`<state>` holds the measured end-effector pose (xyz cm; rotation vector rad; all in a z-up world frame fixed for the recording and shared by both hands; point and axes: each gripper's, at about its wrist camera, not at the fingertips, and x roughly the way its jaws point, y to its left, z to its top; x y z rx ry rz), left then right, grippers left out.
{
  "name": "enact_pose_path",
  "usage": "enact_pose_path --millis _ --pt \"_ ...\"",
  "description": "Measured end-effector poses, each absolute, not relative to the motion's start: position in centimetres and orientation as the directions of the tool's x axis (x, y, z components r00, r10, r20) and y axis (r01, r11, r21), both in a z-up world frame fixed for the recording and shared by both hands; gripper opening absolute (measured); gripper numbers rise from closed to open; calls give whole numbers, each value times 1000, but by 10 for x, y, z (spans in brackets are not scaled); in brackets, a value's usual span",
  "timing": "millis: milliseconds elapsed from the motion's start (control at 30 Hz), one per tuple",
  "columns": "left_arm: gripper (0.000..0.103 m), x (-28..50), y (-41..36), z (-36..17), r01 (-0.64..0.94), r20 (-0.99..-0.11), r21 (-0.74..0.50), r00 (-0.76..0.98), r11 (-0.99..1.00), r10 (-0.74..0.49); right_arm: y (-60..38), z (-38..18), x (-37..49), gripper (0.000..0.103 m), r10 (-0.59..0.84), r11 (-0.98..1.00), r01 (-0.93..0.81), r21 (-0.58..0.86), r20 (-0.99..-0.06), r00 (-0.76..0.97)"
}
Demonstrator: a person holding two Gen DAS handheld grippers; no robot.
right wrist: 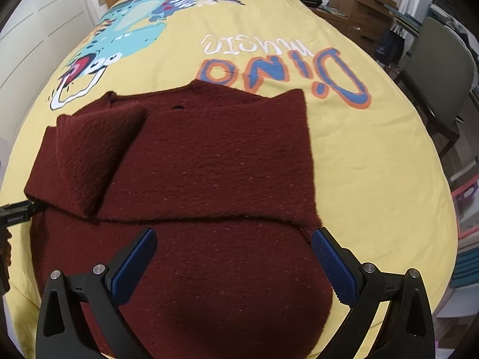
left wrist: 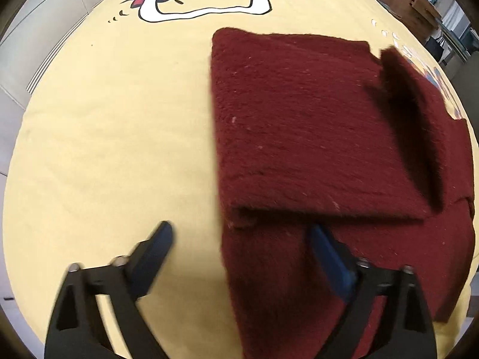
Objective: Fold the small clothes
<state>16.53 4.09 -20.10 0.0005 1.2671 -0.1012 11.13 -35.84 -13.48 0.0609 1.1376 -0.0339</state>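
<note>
Two wrist fisheye views, each aimed steeply down along its own gripper fingers at a bed.

The sweater's (left wrist: pixel 314 125) left edge is seen close up from the left view, over the yellow sheet (left wrist: pixel 104 149). The sweater (right wrist: pixel 209 164) is centred in the right view. Sweater, sheet (right wrist: pixel 374 149) and dinosaur print are shared.

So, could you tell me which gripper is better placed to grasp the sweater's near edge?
Probably the right gripper: it is open and centred over the maroon sweater. The left gripper straddles its side edge.
</note>
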Motion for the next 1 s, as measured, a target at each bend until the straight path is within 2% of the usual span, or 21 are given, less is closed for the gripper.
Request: enact_pose_path --millis 33,100,133,200,267,333,700,933,967,1000 --pt "69 167 41 -204 76 -953 -58 294 995 -78 -356 -135 112 103 5 998 53 30 -908 420" --pt "66 172 40 -207 82 -950 -66 300 994 -87 -346 -134 117 103 10 999 34 27 -907 421" --pt "60 173 38 -206 88 -948 -63 307 994 -87 -340 -133 120 103 15 999 23 27 -907 422" --pt "47 174 34 -203 113 -942 -59 323 992 -92 -326 -131 128 103 26 1000 -7 25 -905 424" --pt "23 176 29 -199 134 -938 -59 333 989 -101 -308 -126 138 103 45 999 -43 29 -901 431" --pt "14 177 27 -198 132 -939 -55 331 990 -97 -291 -121 149 103 65 996 -77 35 -896 440" --pt "12 175 23 -199 127 -946 -58 311 990 -96 -166 -114 224 103 139 957 -291 19 -907 397" --pt "13 178 23 -194 123 -949 -71 297 990 -105 -118 -152 252 102 15 930 -350 -110 -941 337" --pt "13 179 23 -193 123 -949 -74 296 990 -107 -117 -161 255 96 -23 925 -354 -140 -949 314" --pt "13 178 23 -192 123 -950 -74 295 990 -108 -120 -164 256 72 -34 923 -356 -146 -952 304"
